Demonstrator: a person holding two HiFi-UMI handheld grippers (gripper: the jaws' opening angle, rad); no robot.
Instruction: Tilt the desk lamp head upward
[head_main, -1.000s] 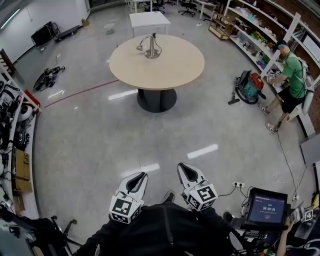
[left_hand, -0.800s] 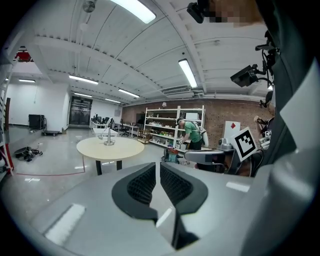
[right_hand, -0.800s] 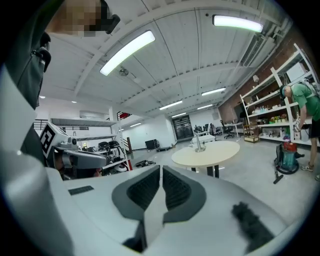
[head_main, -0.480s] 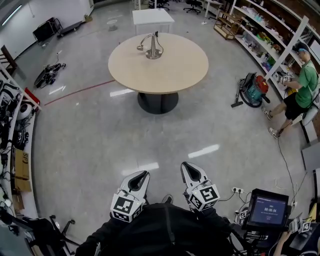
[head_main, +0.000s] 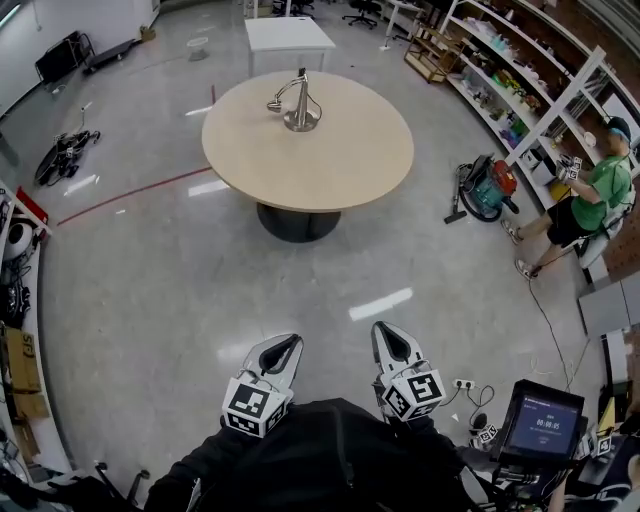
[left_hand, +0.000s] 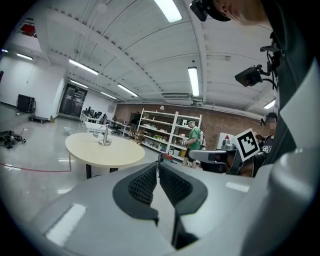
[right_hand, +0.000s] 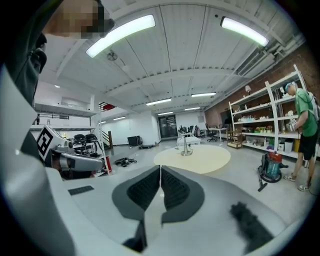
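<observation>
Desk lamp (head_main: 297, 100) is well apart from my jaws. My left gripper (head_main: 287, 345) has just been closing, its jaws all but together on nothing; my right gripper (head_main: 386, 331) is clenched, also empty. Both hang over the floor (head_main: 190, 280). Ahead, the lamp stands on the round counter (head_main: 345, 160), near its far edge.

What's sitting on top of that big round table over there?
One thing shows: a silver desk lamp, standing on the far half of the round table, its head bent toward the left. The tabletop patch beneath its base is covered, so unseen.
</observation>
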